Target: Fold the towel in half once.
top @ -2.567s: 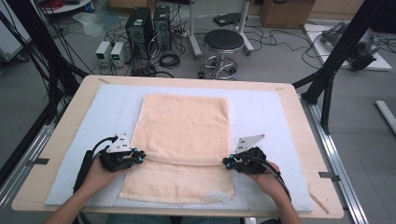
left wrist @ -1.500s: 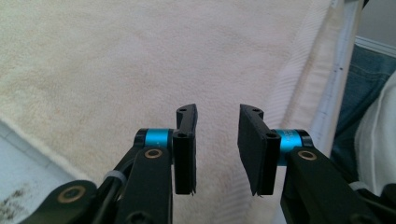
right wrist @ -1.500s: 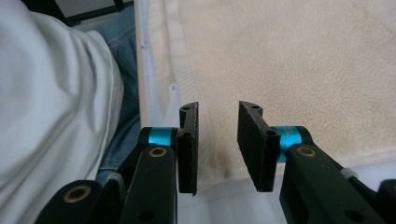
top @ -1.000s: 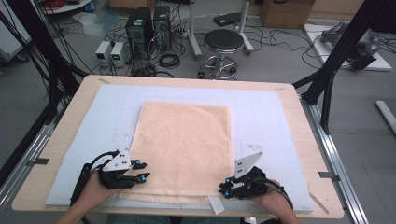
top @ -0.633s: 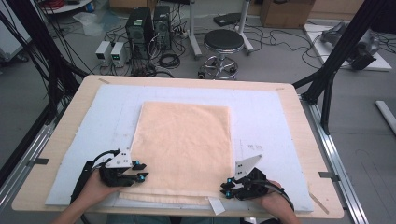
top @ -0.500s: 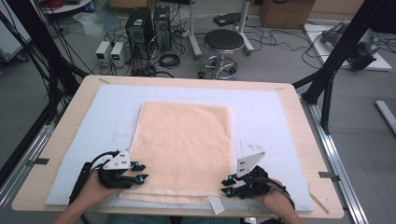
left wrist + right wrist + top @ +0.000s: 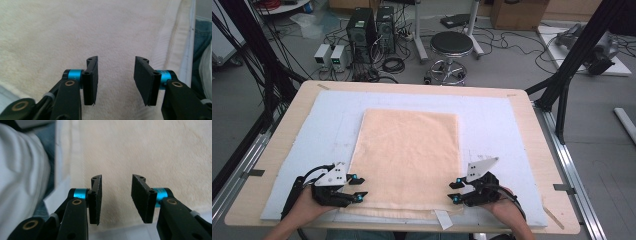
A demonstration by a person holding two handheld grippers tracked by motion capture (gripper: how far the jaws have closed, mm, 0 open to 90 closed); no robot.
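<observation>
Peach terry-cloth towel [image 7: 408, 160] flat on pale blue mat [image 7: 497, 125], left gripper [image 7: 359, 190] released at near-left corner, right gripper [image 7: 454, 192] released (jaws apart) at near-right corner

A wooden tabletop [image 7: 532, 125] carries a pale blue-white mat [image 7: 502, 125] and stands on a grey floor [image 7: 512, 65] under even, shadowless light. Beyond its far edge a round black stool [image 7: 451, 45] rests on a chrome base, and to its left two dark computer towers [image 7: 372, 25] stand beside two small white boxes [image 7: 330, 54] with lit displays (what they read is too small to tell). Black cables [image 7: 394, 62] loop across the floor around them. Black frame struts [image 7: 572, 55] slant down at the right, more dark bars [image 7: 257, 55] at the left. A cardboard box [image 7: 517, 12] sits far back.
</observation>
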